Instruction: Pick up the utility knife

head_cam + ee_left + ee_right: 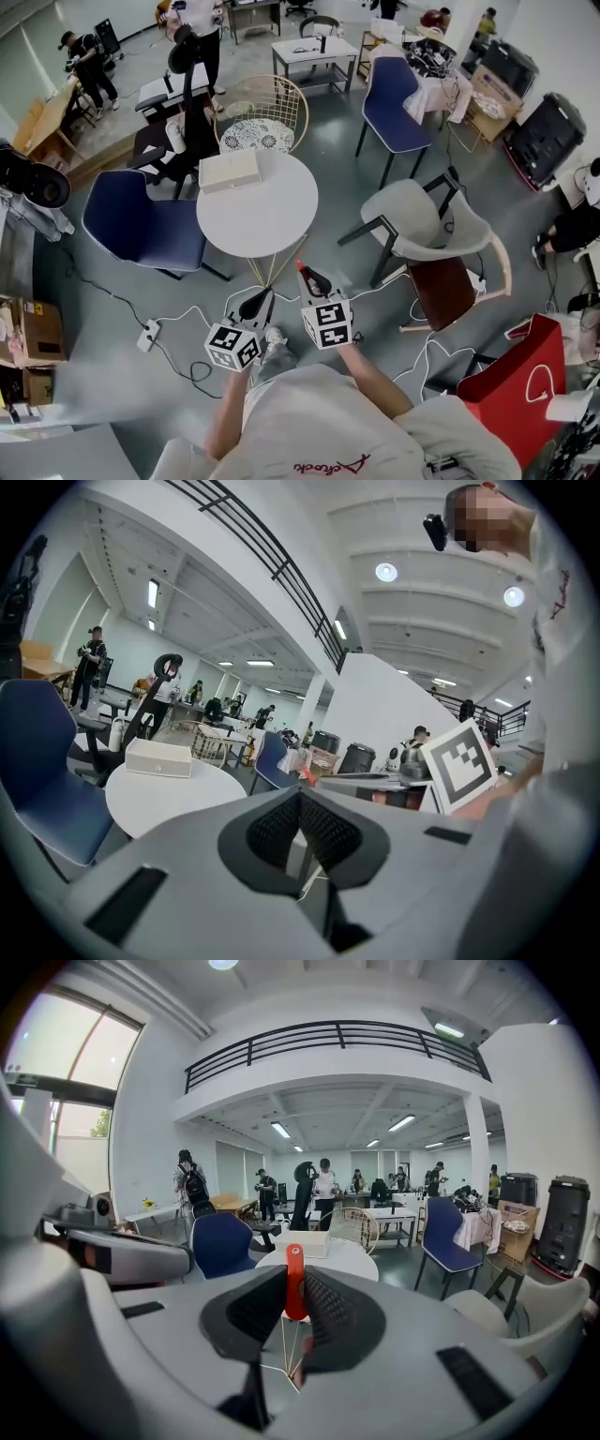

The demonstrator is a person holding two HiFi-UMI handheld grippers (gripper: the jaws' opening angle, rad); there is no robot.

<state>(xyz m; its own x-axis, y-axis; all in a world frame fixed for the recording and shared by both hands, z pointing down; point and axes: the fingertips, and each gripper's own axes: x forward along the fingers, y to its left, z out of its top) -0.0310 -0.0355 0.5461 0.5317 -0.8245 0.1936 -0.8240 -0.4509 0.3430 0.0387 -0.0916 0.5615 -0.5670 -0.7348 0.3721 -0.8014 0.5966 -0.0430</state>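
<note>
The red utility knife point(294, 1269) is clamped between the narrow-set jaws of the right gripper point(292, 1309) and held in the air near the round table point(281, 225). The pick-up is judged done. The left gripper point(300, 803) is closed on nothing. Only a steady grip is called for next.

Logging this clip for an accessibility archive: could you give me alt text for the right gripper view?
The right claw is closed on a red utility knife, which stands upright between its pads. Beyond it are a round white table bearing a white box, a blue chair and people in a bright hall.
</note>
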